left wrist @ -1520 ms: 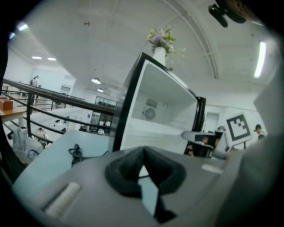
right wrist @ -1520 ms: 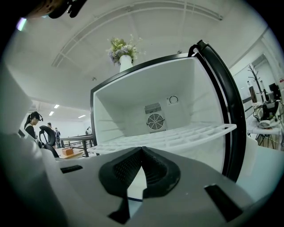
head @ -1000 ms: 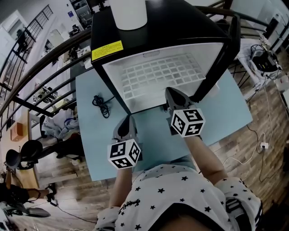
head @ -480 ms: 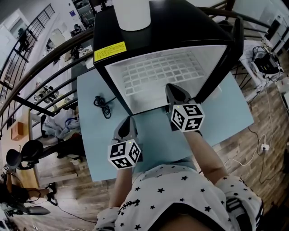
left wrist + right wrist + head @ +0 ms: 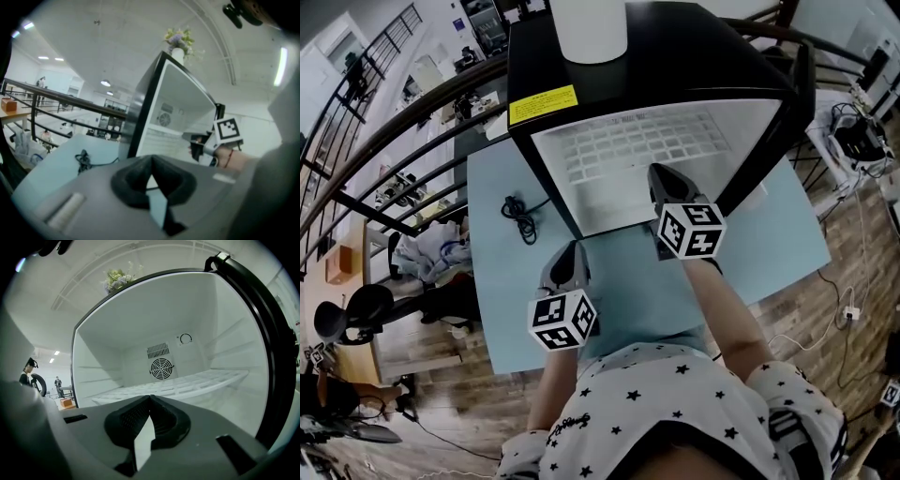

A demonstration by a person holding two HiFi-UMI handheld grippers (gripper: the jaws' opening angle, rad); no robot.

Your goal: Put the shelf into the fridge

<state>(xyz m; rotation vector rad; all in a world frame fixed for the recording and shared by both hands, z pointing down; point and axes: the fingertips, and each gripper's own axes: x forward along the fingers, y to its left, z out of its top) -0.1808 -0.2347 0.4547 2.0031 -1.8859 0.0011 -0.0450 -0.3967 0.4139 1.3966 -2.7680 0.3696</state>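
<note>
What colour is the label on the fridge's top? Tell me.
Yellow, on the black fridge; the head view shows the label best.

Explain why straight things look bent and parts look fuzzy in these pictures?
Head view: wide lens bows the railing and table edges, colours muted. Left gripper view: dark rounded corners, the left gripper is blurred. Right gripper view: the fridge opening bulges round, its white inside bright and even.

The shelf (image 5: 637, 150) lies in the fridge (image 5: 694, 56) on the table (image 5: 623, 291).

Floor: wooden floor (image 5: 806, 319), off to the right of your right tool (image 5: 657, 172).
Railing: black railing (image 5: 412, 117), left of your left tool (image 5: 566, 246).
</note>
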